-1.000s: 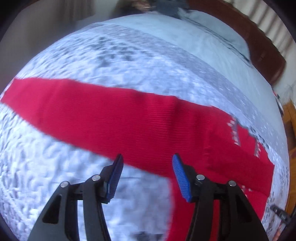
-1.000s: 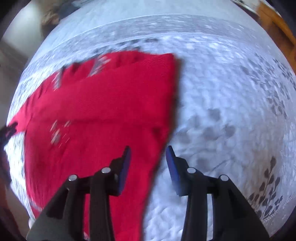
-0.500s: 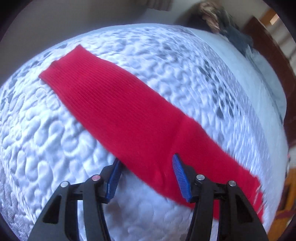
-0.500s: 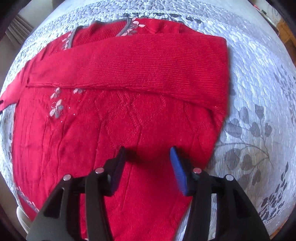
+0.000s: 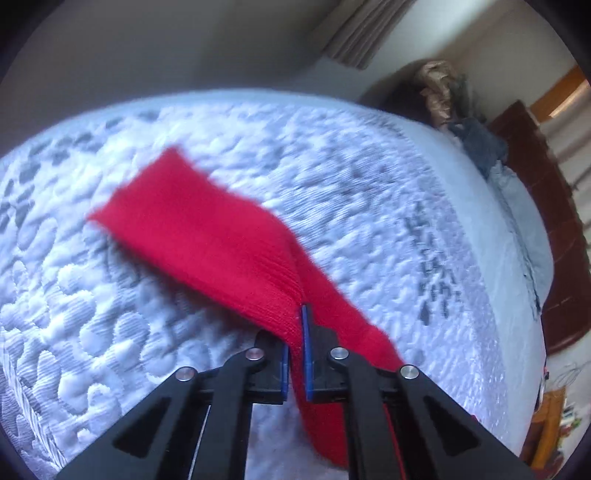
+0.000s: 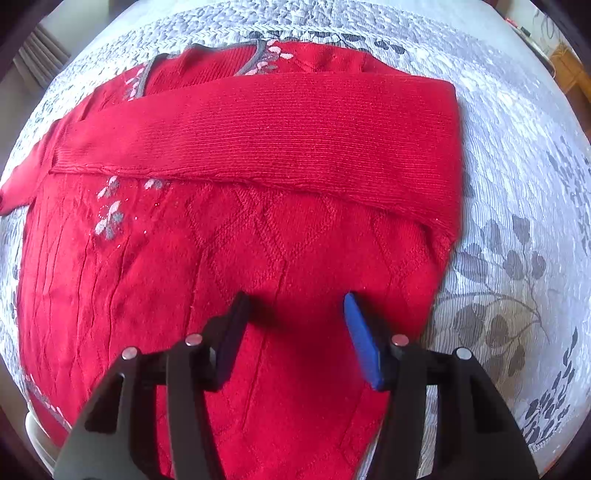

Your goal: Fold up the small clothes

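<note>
A red knitted sweater (image 6: 184, 277) lies flat on a white quilted bedspread (image 6: 517, 184), with grey and pink flower trim at the neck. One sleeve (image 6: 277, 129) is folded across its chest. In the left wrist view the other sleeve (image 5: 207, 236) stretches away over the bedspread (image 5: 92, 332) to its cuff. My left gripper (image 5: 298, 314) is shut on this sleeve, which is pinched into a raised fold between the blue pads. My right gripper (image 6: 295, 306) points down over the sweater's lower body near its right edge. Its jaws are opening, with fabric below them and nothing pinched.
A dark wooden headboard (image 5: 546, 221) and a dark heap of clothing (image 5: 480, 144) sit at the bed's far right. A curtain (image 5: 362, 29) hangs on the wall beyond. A white object (image 6: 35, 432) shows past the bed's edge at lower left.
My left gripper swung along the sleeve and closed on it, raising a fold. My right gripper moved from the sweater's side edge to over its body and widened.
</note>
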